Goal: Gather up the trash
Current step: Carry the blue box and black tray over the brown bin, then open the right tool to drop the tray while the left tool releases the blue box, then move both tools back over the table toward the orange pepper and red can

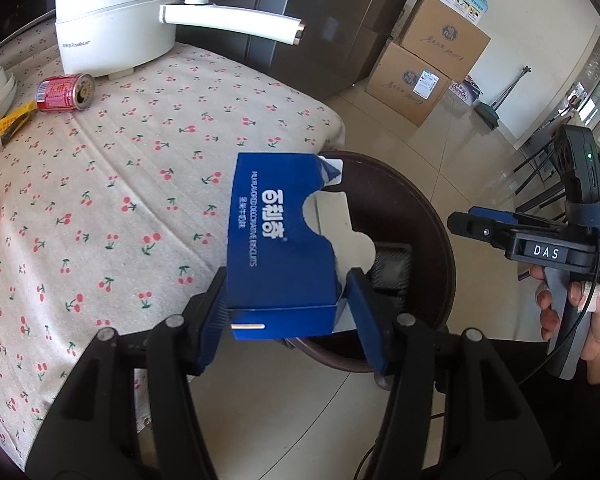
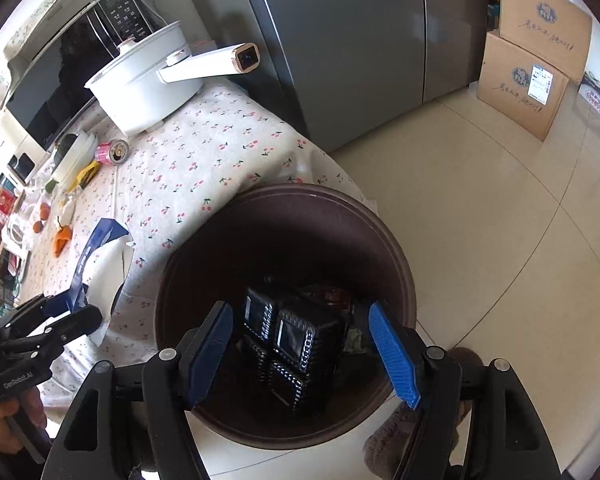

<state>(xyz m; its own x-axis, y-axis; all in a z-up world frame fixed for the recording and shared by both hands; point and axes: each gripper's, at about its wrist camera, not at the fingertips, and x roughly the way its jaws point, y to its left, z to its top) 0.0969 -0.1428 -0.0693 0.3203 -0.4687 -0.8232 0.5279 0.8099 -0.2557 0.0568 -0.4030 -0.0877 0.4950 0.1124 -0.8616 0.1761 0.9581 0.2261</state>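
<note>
Over bin | left tongs pinch box: light, crushable card, hold by sides | right tongs spread, empty

Cherry-print table with pot, red can.

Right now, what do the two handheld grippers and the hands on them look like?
Both are black linkage frames with silver pivot pins and ribbed blue finger pads. The right gripper has a white "DAS" label, a grey pistol handle, a thin black cable and a black module with a green light. The left gripper reads "GenRobot.AI". The right hand wears white tape on a finger.
</note>
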